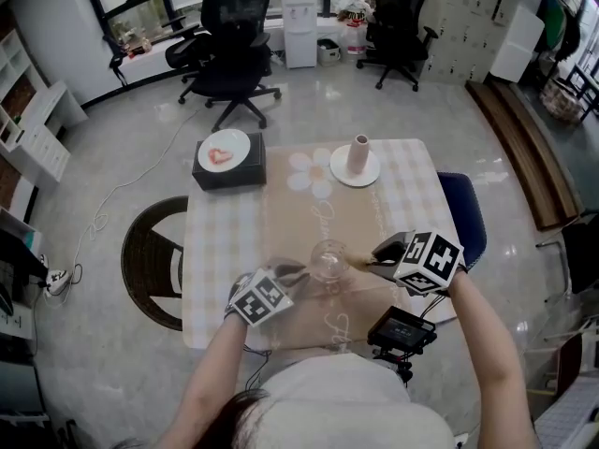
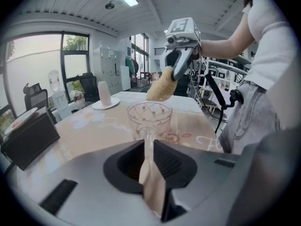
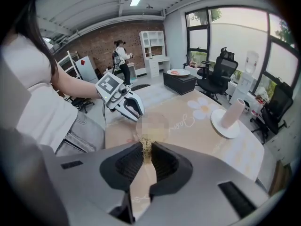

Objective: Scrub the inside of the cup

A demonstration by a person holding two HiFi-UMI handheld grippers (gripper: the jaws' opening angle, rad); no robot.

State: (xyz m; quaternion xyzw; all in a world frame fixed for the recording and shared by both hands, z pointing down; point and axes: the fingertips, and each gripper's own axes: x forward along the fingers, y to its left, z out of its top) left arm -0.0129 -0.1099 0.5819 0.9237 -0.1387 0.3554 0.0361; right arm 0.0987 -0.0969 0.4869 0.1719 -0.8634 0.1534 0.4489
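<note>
A clear glass cup [image 1: 328, 260] stands upright on the beige tablecloth near the table's front. My left gripper [image 1: 292, 273] is shut on its handle, a thin clear strip between the pads [image 2: 148, 142]; the bowl [image 2: 149, 118] sits just beyond. My right gripper [image 1: 376, 254] comes in from the right, shut on a tan fibrous sponge [image 2: 161, 86]. In the left gripper view the sponge hangs just above the cup's far rim, outside the bowl. In the right gripper view the sponge's fibres [image 3: 146, 146] stick out between the jaws, and the cup [image 3: 153, 124] is blurred over.
A pink vase [image 1: 358, 155] on a white plate stands at the table's far right. A black box [image 1: 229, 168] with a white plate on it sits at the far left. A round brown chair [image 1: 153, 260] is at the left, a blue one [image 1: 465, 215] at the right.
</note>
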